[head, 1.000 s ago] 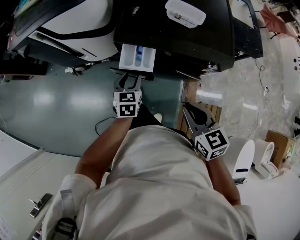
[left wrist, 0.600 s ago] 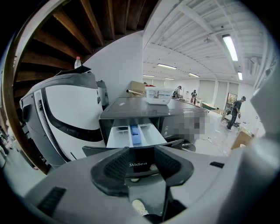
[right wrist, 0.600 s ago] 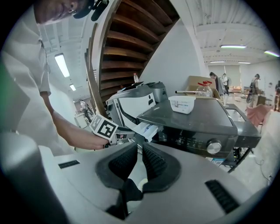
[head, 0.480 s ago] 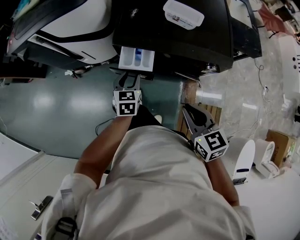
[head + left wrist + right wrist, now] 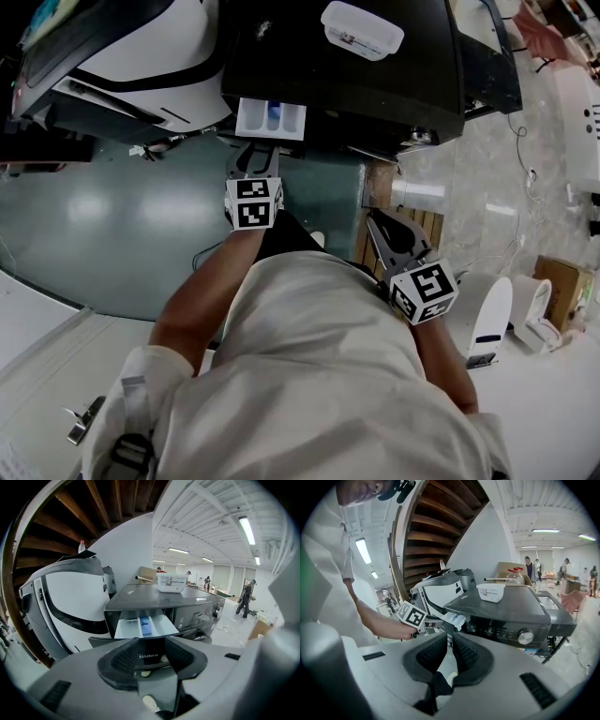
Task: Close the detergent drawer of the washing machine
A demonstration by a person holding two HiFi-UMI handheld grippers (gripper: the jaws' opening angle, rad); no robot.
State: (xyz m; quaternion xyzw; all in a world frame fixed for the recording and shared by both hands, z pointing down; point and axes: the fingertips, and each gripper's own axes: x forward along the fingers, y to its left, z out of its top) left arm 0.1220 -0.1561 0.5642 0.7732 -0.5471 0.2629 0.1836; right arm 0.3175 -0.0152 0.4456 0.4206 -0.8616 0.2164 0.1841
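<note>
The white detergent drawer (image 5: 258, 118) with a blue middle compartment stands partly out of the dark washing machine (image 5: 375, 84). My left gripper (image 5: 255, 152) is right at the drawer's dark front. In the left gripper view the gripper (image 5: 151, 657) has its jaws apart. They have just been closing a little. The front panel's logo shows through the gap, with the tray (image 5: 126, 627) beyond. My right gripper (image 5: 375, 221) hangs off to the right, away from the machine. Its pads sit almost together in the right gripper view (image 5: 451, 641) with nothing between them.
A white lidded tub (image 5: 362, 28) rests on the machine's top. A white appliance with dark trim (image 5: 122, 56) stands to the left of the machine. White stands (image 5: 487, 323) and a cardboard box (image 5: 558, 281) sit on the floor at right. A cable (image 5: 202, 248) lies near my feet.
The drawer shows a little less length out of the machine than a second ago, and the left gripper has followed it slightly toward the machine. The right gripper has stayed put.
</note>
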